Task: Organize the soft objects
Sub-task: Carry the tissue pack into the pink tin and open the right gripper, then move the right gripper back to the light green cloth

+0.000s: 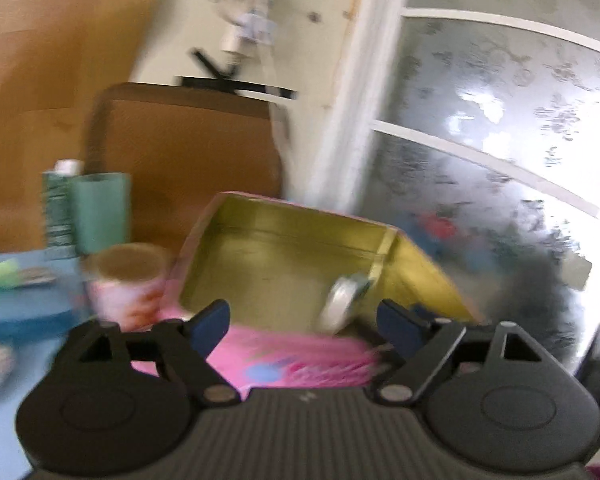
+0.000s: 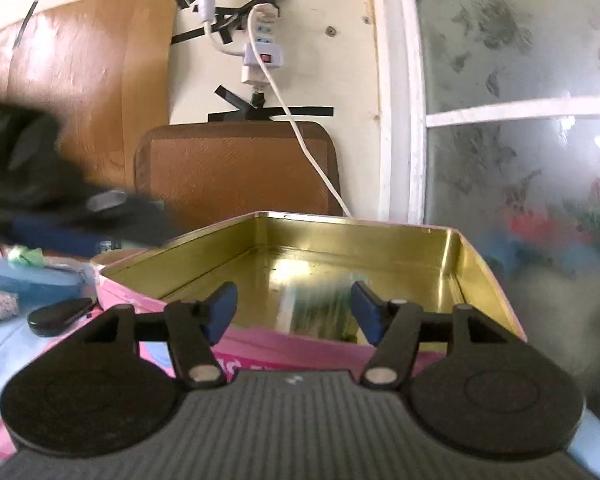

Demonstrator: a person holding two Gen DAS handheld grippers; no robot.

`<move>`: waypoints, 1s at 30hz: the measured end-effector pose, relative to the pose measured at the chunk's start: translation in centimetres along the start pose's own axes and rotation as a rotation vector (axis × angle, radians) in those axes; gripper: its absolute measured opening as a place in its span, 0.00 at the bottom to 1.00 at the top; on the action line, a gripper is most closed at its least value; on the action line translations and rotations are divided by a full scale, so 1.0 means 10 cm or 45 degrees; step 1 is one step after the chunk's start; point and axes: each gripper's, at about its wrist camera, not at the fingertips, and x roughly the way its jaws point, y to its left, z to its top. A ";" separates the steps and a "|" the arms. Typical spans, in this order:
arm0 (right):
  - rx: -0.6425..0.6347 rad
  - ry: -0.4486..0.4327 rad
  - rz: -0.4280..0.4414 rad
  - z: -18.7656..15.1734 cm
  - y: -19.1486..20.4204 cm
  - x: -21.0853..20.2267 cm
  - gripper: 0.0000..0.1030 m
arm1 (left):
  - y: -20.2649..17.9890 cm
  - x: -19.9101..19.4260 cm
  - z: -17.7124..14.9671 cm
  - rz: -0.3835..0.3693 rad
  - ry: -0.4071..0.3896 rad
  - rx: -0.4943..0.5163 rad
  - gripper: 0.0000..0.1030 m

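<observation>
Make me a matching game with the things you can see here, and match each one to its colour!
Things:
1. inside of the tin box
2. outside of the tin box
3. power cord
4. fingertips of the right gripper

Colours:
A. white
B. dark blue
C. gold
D. pink

Pairs: 1-C, 2-D, 3-A, 4-B.

The cord hangs down the wall behind the box, and both grippers, left gripper and right gripper, are open with nothing between their fingers.
</observation>
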 end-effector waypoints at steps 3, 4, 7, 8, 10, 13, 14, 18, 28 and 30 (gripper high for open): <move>-0.011 -0.037 0.039 -0.03 0.09 -0.06 0.63 | 0.38 -0.22 -0.19 0.119 0.028 -0.080 0.82; -0.019 -0.054 0.063 -0.04 0.13 -0.07 0.63 | 0.52 -0.29 -0.25 0.155 0.041 -0.117 0.81; -0.059 -0.051 0.182 -0.03 0.33 -0.10 0.60 | 0.95 -0.56 -0.42 0.297 0.057 -0.206 0.81; -0.073 -0.038 0.231 -0.02 0.38 -0.11 0.54 | 1.09 -0.66 -0.49 0.358 0.058 -0.223 0.81; -0.096 0.016 0.347 0.00 0.54 -0.08 0.44 | 1.31 -0.83 -0.61 0.470 0.062 -0.241 0.81; -0.104 0.126 0.512 0.03 0.78 -0.05 0.30 | 1.57 -1.08 -0.76 0.622 0.052 -0.243 0.81; -0.106 0.160 0.557 0.04 0.87 -0.02 0.27 | 1.62 -1.16 -0.80 0.660 0.040 -0.238 0.81; -0.182 0.206 0.669 0.17 1.29 0.17 0.28 | 1.80 -1.32 -0.81 0.685 -0.043 -0.330 0.81; -0.014 0.410 0.790 0.47 2.21 1.28 0.49 | 1.94 -1.42 -0.90 0.629 -0.109 -0.450 0.82; -0.065 0.440 0.774 0.40 2.37 1.37 0.20 | 1.93 -1.44 -0.89 0.624 -0.123 -0.460 0.82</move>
